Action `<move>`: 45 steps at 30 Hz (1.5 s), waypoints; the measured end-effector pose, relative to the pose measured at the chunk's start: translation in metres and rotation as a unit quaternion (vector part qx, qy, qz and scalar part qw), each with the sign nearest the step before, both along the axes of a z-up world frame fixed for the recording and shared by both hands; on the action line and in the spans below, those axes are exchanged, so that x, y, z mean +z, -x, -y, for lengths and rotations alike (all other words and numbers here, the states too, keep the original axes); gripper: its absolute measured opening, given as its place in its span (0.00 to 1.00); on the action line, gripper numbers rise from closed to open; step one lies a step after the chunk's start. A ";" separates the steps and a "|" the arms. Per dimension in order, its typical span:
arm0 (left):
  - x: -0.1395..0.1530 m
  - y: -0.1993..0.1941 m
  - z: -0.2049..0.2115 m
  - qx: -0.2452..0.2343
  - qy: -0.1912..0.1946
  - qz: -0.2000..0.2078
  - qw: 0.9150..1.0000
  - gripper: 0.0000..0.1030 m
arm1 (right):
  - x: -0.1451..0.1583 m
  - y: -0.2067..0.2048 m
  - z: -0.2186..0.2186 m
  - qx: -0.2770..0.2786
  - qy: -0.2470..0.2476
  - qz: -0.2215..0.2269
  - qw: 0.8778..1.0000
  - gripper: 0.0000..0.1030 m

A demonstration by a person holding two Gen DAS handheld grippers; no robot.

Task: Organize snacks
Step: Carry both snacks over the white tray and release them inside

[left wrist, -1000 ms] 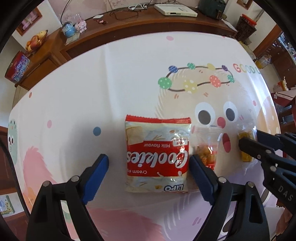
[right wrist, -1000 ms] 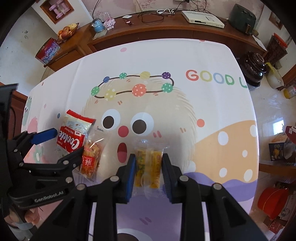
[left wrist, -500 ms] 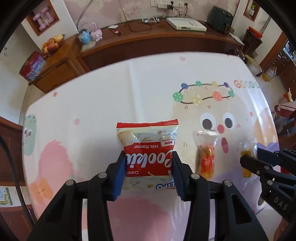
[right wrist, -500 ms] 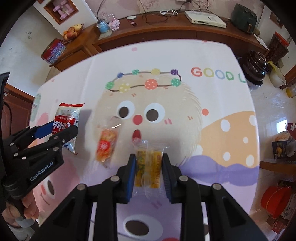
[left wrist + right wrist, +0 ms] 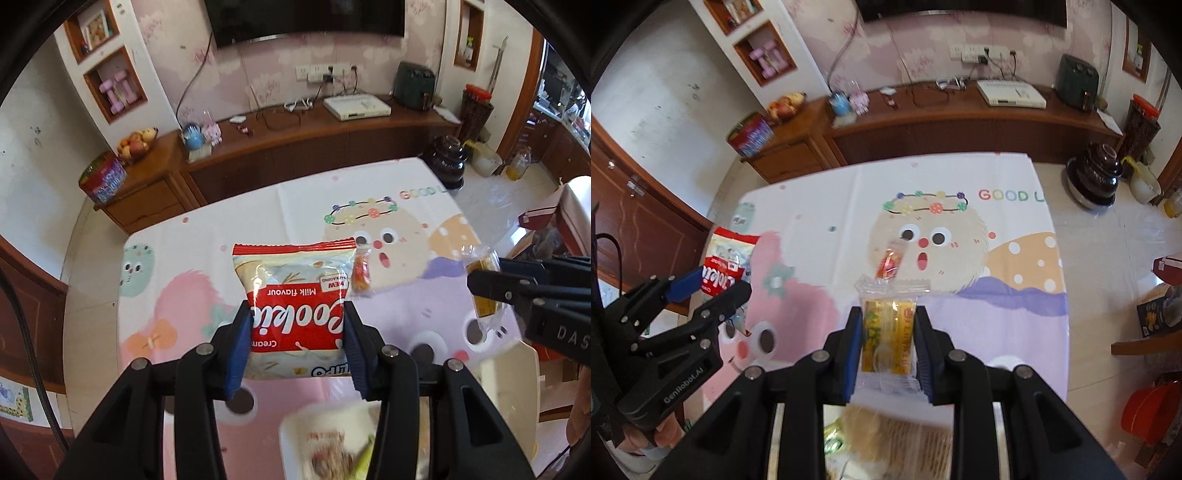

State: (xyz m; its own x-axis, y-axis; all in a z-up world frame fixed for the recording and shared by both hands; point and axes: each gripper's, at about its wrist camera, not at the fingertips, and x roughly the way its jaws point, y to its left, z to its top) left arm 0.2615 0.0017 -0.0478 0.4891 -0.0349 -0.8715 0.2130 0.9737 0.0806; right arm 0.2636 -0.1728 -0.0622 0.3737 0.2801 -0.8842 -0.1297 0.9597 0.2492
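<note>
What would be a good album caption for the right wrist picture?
Right gripper lifts a yellow snack packet above the cartoon tablecloth, one orange snack left behind.

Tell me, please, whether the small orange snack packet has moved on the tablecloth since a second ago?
No. The orange snack packet still lies just left of the cartoon face's open mouth on the tablecloth.

Right gripper [image 5: 888,341]: jaws clamped on yellow snack packet [image 5: 888,334], lifted off surface [image 5: 960,177].
Left gripper [image 5: 711,291]: at 9 o'clock, holding cookie bag [image 5: 726,262].
Orange snack [image 5: 890,262]: lying on surface, 12 o'clock of packet.
</note>
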 end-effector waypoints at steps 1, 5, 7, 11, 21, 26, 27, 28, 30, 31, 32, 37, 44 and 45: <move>0.007 0.012 0.000 -0.001 0.002 0.006 1.000 0.43 | 0.008 0.009 0.001 0.000 -0.005 0.007 1.000 0.26; 0.026 0.054 -0.004 -0.009 0.010 0.026 1.000 0.43 | 0.033 0.049 0.006 -0.002 -0.027 0.032 0.999 0.26; 0.032 0.077 -0.006 -0.013 0.015 0.030 0.999 0.43 | 0.041 0.069 0.008 -0.001 -0.033 0.043 0.999 0.26; 0.036 0.116 -0.006 -0.018 0.013 0.049 0.999 0.43 | 0.048 0.112 0.010 0.003 -0.047 0.057 0.997 0.26; 0.006 0.187 -0.007 0.003 0.052 0.047 0.998 0.43 | 0.025 0.200 -0.009 0.031 -0.023 0.077 0.996 0.27; -0.027 0.202 -0.001 0.015 0.052 0.029 0.998 0.43 | -0.008 0.219 -0.016 0.039 -0.011 0.056 0.998 0.27; -0.034 0.205 0.002 0.016 0.050 0.023 0.998 0.43 | -0.015 0.220 -0.017 0.040 -0.010 0.050 0.998 0.27; -0.039 0.205 0.003 0.015 0.048 0.019 0.999 0.43 | -0.019 0.221 -0.018 0.039 -0.010 0.046 0.998 0.27; -0.050 0.207 0.007 0.013 0.045 0.007 0.999 0.43 | -0.031 0.220 -0.017 0.038 -0.017 0.029 0.999 0.27; -0.055 0.207 0.008 0.011 0.046 0.000 0.999 0.43 | -0.036 0.219 -0.017 0.036 -0.021 0.023 0.999 0.27; -0.059 0.207 0.010 0.010 0.045 -0.006 0.999 0.43 | -0.042 0.218 -0.016 0.032 -0.023 0.016 0.999 0.27; -0.069 0.206 0.015 0.008 0.040 -0.015 0.999 0.43 | -0.055 0.216 -0.018 0.030 -0.020 0.004 0.999 0.27; -0.078 0.200 0.016 0.013 0.030 -0.026 0.999 0.47 | -0.060 0.207 -0.017 0.015 -0.012 0.001 1.000 0.28; -0.079 0.199 0.017 0.013 0.030 -0.026 0.999 0.58 | -0.060 0.207 -0.016 0.011 -0.010 0.002 1.000 0.28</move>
State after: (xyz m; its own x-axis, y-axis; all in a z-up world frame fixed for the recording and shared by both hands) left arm 0.0624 -0.0149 -0.1265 0.4439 -0.0762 -0.8928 0.1900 0.9817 0.0107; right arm 0.0568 -0.1566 -0.1221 0.3711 0.3050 -0.8771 -0.1515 0.9517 0.2669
